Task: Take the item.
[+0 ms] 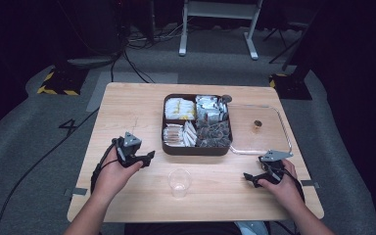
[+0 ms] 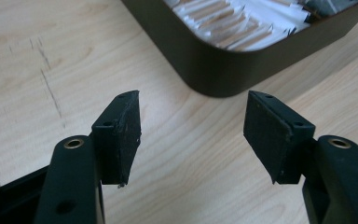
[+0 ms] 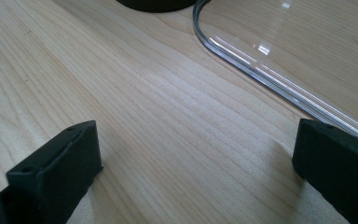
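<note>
A dark four-compartment box (image 1: 197, 149) of packets sits at the table's middle. Its clear lid (image 1: 285, 144) lies flat to its right, with a small brown thing (image 1: 257, 125) on it. A clear plastic cup (image 1: 179, 182) stands upright in front of the box. My left gripper (image 1: 148, 158) hovers left of the box, open and holding nothing; in the left gripper view its jaws (image 2: 191, 100) point at the box's near corner (image 2: 223, 70), where white stick packets (image 2: 228, 23) lie. My right gripper (image 1: 249, 176) rests open by the lid's front edge (image 3: 261, 74), its jaws (image 3: 198, 126) wide over bare wood.
The wooden table (image 1: 127, 112) has bare room at its left and along the front beside the cup. Beyond it are grey carpet, trailing cables (image 1: 132, 63) and a white desk frame (image 1: 220, 29) in a dark room.
</note>
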{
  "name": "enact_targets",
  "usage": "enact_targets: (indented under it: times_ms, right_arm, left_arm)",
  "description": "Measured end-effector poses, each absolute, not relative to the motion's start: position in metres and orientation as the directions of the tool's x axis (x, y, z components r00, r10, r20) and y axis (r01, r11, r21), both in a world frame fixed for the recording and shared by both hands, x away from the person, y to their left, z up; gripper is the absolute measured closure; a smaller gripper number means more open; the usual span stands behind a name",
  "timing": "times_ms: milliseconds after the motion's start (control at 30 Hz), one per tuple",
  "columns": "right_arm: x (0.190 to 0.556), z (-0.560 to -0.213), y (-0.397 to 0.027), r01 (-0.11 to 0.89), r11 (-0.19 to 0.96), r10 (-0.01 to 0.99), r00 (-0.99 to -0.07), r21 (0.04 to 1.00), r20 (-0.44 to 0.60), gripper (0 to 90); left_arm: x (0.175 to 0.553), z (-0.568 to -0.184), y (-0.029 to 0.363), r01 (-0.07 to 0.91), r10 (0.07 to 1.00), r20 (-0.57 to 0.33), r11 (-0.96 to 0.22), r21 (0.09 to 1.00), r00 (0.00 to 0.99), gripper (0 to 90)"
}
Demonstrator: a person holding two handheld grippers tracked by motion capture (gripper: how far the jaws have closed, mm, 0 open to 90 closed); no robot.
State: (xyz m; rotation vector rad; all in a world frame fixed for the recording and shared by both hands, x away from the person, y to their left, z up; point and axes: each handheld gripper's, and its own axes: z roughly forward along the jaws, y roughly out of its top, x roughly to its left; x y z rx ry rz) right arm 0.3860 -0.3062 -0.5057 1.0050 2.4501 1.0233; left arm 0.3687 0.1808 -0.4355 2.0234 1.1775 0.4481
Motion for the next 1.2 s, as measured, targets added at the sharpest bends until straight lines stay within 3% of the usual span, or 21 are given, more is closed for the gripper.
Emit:
enact_targets:
  times_ms: [600, 1033, 1200]
  right_arm:
    - [0.386, -0.506, -0.307, 0.489, 0.501, 0.7, -0.714, 0.714, -0.002, 1.7]
    - [0.387, -0.505, -0.309, 0.479, 0.507, 0.688, -0.726, 0.717, -0.001, 2.9]
    - [0.387, -0.505, -0.309, 0.478, 0.508, 0.687, -0.727, 0.717, -0.002, 3.0]
  left_arm:
    - [0.406, -0.394, 0.154, 0.549, 0.828, -0.091, -0.28, 0.787, 0.553, 36.4]
    - [0.445, -0.388, 0.133, 0.516, 0.819, -0.092, -0.264, 0.815, 0.566, 34.5]
    - [0.462, -0.385, 0.13, 0.534, 0.814, -0.164, -0.2, 0.822, 0.557, 35.5]
